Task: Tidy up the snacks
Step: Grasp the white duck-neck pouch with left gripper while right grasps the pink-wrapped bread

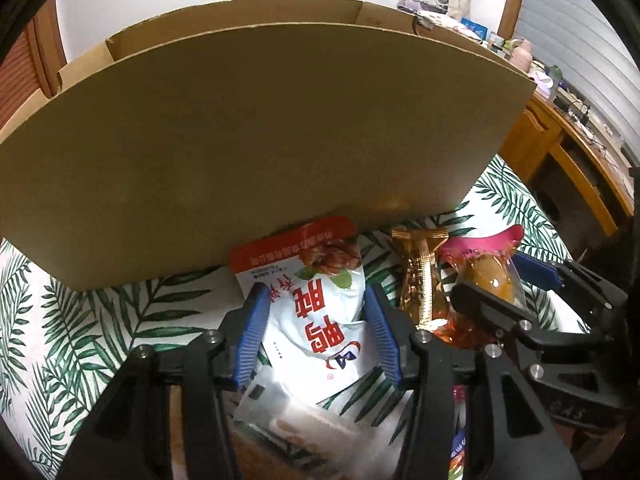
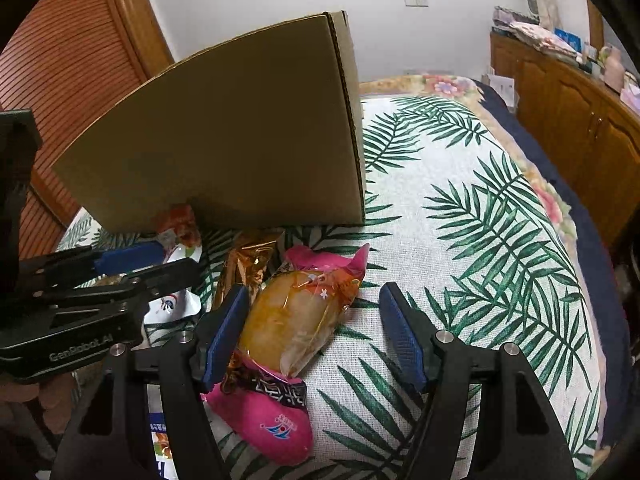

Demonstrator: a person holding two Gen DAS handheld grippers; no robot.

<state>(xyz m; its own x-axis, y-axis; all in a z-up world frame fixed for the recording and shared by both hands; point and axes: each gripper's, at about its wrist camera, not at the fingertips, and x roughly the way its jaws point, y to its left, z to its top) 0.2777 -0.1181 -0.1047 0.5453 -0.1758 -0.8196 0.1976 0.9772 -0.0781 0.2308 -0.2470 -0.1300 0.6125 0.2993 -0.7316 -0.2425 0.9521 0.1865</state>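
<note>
A white and red snack bag (image 1: 316,300) lies on the leaf-print cloth against a cardboard box (image 1: 256,128). My left gripper (image 1: 316,320) is open with its blue pads on either side of the bag. A pink and clear snack packet (image 2: 288,320) lies on the cloth. My right gripper (image 2: 316,328) is open around it, the left pad touching it, the right pad apart. The packet (image 1: 488,264) and right gripper (image 1: 532,292) also show in the left wrist view. A gold wrapped bar (image 2: 248,264) lies between the two snacks.
The cardboard box (image 2: 232,148) stands right behind the snacks. More packets (image 1: 296,416) lie under my left gripper. The leaf-print cloth (image 2: 480,240) spreads to the right. A wooden cabinet (image 2: 580,128) with clutter stands at far right, a slatted wooden door (image 2: 60,80) at left.
</note>
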